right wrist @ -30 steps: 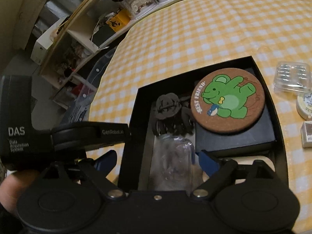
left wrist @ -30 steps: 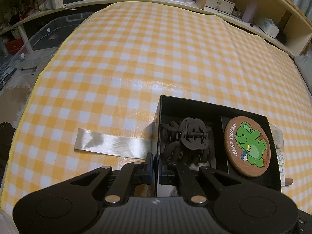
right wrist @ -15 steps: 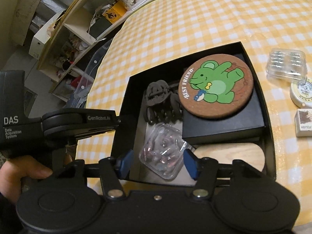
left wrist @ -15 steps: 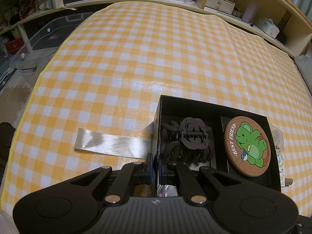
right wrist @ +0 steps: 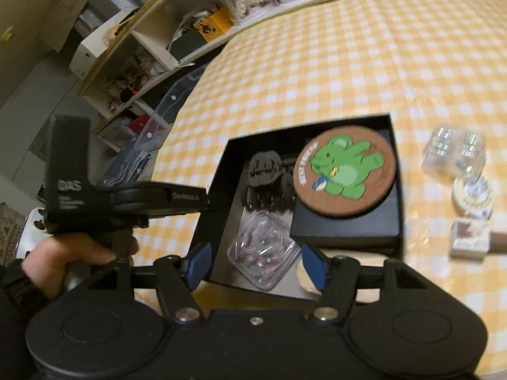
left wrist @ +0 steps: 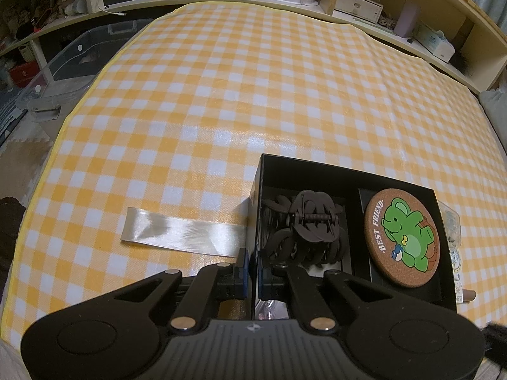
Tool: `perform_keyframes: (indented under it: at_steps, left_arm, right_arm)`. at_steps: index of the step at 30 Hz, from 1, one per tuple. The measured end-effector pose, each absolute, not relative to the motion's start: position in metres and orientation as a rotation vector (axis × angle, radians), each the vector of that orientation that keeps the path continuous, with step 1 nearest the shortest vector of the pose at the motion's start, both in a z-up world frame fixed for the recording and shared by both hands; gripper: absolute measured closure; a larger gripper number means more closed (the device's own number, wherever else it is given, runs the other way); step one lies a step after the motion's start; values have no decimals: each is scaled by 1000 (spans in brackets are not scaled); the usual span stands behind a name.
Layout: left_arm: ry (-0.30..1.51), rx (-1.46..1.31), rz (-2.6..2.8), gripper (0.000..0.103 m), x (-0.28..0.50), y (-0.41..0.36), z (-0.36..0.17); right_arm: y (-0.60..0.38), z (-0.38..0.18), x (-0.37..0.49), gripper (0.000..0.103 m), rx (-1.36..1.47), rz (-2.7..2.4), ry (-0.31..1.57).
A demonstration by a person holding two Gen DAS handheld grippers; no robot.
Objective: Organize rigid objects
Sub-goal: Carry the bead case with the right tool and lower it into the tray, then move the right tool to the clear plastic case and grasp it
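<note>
Black box (right wrist: 218,190) sat on the yellow-checked tabletop (left wrist: 253,95), with the left tool (left wrist: 252,267) clenched on its left wall. Inside, a dark hair claw (left wrist: 304,231) lay at the left, and a cork coaster (right wrist: 345,171) printed with a green bear rested on a smaller black box (right wrist: 345,231). A clear plastic case (right wrist: 263,250) of small pieces lay in the near left part of the box. The right tool (right wrist: 255,264) hung above that case, spread wide and grasping nothing. A satin ribbon (left wrist: 180,232) ran from the box's left wall. A clear container (right wrist: 454,148), a round tin (right wrist: 472,194) and a small packet (right wrist: 469,237) lay on the tabletop just right of the box.
</note>
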State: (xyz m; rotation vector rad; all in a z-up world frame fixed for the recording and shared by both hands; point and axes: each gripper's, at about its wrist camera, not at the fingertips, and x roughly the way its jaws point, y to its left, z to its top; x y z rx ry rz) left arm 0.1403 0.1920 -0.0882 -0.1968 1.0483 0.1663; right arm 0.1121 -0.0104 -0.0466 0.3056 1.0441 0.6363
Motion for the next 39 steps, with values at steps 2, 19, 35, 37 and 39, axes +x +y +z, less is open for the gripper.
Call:
perform_keyframes:
  at_steps: [2, 19, 35, 37, 39]
  left_arm:
    - [1049, -197, 167, 97, 140, 192, -88]
    - [1066, -137, 188, 98, 145, 186, -91]
    - [1022, -66, 209, 100, 141, 171, -84]
    - [1016, -55, 212, 100, 139, 171, -81]
    - [1011, -46, 214, 100, 139, 170, -79]
  right_arm:
    - [-17, -38, 112, 32, 294, 644, 1027]
    - [-99, 26, 141, 0, 100, 551, 816]
    - [-145, -55, 194, 0, -258, 665, 717]
    - [-139, -66, 199, 0, -328, 730, 720]
    - [-135, -75, 206, 0, -349, 780, 726]
